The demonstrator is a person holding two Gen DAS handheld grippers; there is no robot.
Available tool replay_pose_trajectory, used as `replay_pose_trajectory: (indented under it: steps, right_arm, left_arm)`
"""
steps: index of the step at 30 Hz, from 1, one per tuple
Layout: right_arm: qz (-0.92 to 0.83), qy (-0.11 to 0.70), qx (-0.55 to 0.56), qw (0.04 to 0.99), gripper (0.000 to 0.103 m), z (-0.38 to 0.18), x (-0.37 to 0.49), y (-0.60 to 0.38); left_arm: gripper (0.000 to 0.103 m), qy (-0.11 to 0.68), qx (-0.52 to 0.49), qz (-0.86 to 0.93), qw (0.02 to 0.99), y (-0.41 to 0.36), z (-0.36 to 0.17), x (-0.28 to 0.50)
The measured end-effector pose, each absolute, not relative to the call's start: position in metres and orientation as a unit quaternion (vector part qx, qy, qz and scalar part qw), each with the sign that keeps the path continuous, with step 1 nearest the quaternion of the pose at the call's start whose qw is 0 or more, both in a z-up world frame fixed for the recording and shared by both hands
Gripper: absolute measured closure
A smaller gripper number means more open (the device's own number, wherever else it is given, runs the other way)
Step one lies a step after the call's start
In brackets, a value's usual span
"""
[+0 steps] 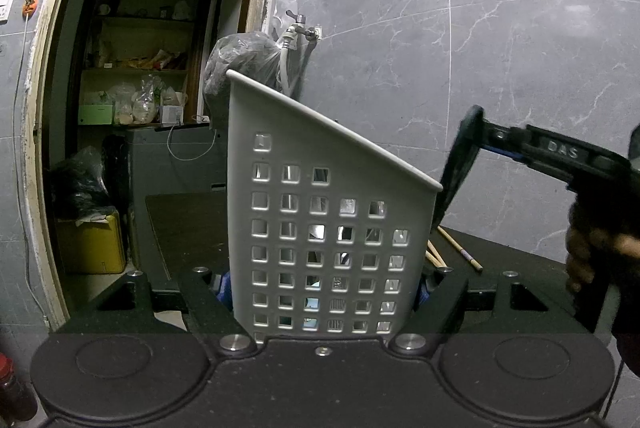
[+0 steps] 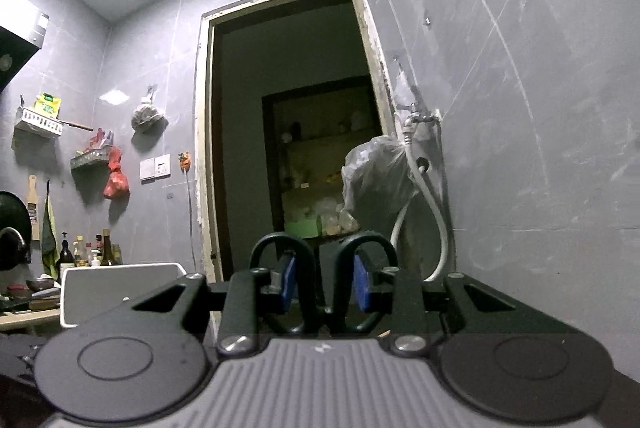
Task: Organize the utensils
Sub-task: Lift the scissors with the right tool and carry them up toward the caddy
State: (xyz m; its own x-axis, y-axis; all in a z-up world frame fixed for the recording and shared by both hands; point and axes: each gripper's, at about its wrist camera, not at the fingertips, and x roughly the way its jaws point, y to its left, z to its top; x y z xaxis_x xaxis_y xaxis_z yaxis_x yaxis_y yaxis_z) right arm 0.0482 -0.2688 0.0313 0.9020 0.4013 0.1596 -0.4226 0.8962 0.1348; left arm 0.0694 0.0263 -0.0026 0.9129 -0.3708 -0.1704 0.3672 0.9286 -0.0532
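Between my left gripper's (image 1: 322, 292) fingers stands the white caddy (image 1: 320, 211), pinched at both sides, upright on the dark bench (image 1: 180, 224). Chopsticks (image 1: 460, 248) lie behind its right edge; my right gripper (image 1: 460, 167) hangs there. Through the right wrist, those fingers (image 2: 286, 284) pinch black scissor handles (image 2: 324, 284), raised toward the doorway (image 2: 288, 115).

My left gripper (image 1: 322, 292) has the white basket (image 1: 320, 195) filling its front; chopsticks (image 1: 460, 248) lie right of it, tiled wall (image 1: 480, 47) behind, open doorway (image 1: 152, 67) left.
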Motion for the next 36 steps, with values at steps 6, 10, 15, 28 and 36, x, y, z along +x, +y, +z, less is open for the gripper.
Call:
replay_pose_trajectory:
  steps: [6, 10, 15, 28, 36]
  right_arm:
    - [0.204, -0.074, 0.085, 0.973, 0.068, 0.021, 0.028, -0.27]
    - [0.192, -0.086, 0.103, 0.972, 0.063, 0.015, 0.02, -0.27]
    - [0.178, -0.086, 0.122, 0.973, 0.063, 0.009, 0.016, -0.275]
    - [0.185, -0.083, 0.16, 0.966, 0.061, 0.001, 0.019, -0.278]
    - [0.169, -0.077, 0.131, 0.974, 0.064, 0.016, 0.023, -0.275]
  left_arm:
    - [0.026, 0.089, -0.009, -0.189, 0.978, 0.027, -0.003, 0.07]
    - [0.026, 0.09, -0.007, -0.191, 0.978, 0.026, -0.003, 0.069]
    - [0.026, 0.09, -0.007, -0.191, 0.977, 0.027, -0.003, 0.069]
    - [0.026, 0.09, -0.007, -0.191, 0.977, 0.027, -0.003, 0.069]
    - [0.026, 0.09, -0.006, -0.19, 0.978, 0.028, -0.002, 0.069]
